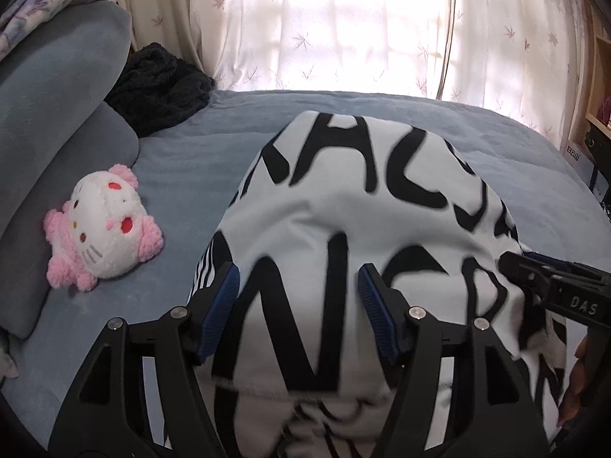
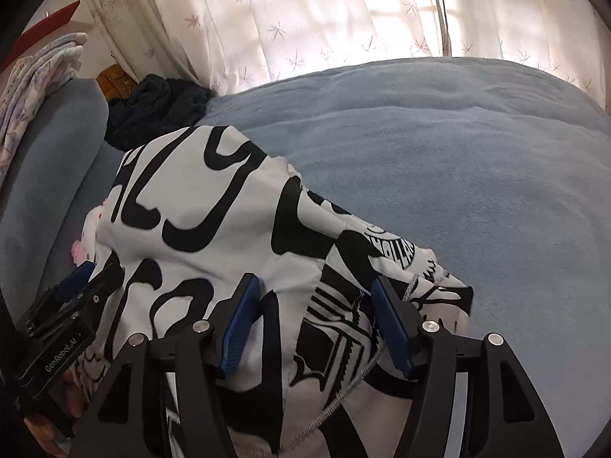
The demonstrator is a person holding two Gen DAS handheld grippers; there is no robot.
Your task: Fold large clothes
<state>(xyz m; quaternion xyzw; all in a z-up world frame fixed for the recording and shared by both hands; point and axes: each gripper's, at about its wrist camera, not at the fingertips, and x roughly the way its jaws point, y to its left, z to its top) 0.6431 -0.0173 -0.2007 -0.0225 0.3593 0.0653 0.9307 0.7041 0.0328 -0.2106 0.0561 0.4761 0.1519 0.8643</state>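
Note:
A white garment with big black lettering [image 1: 343, 206] lies bunched on a blue bed; it also shows in the right wrist view [image 2: 214, 221]. My left gripper [image 1: 299, 286] is open, its blue-padded fingers [image 1: 225, 297] spread over the near part of the cloth. My right gripper [image 2: 315, 297] is open, its fingers [image 2: 244, 305] straddling the cloth's near right part. The right gripper also shows at the right edge of the left wrist view [image 1: 534, 274]. The left gripper shows at the left of the right wrist view [image 2: 82, 278].
A pink and white plush toy [image 1: 101, 229] lies left of the garment. A dark fuzzy blanket [image 1: 160, 87] sits at the far left by grey pillows [image 1: 49, 114]. Blue bedding [image 2: 458, 175] stretches to the right. Curtains [image 1: 343, 26] hang behind the bed.

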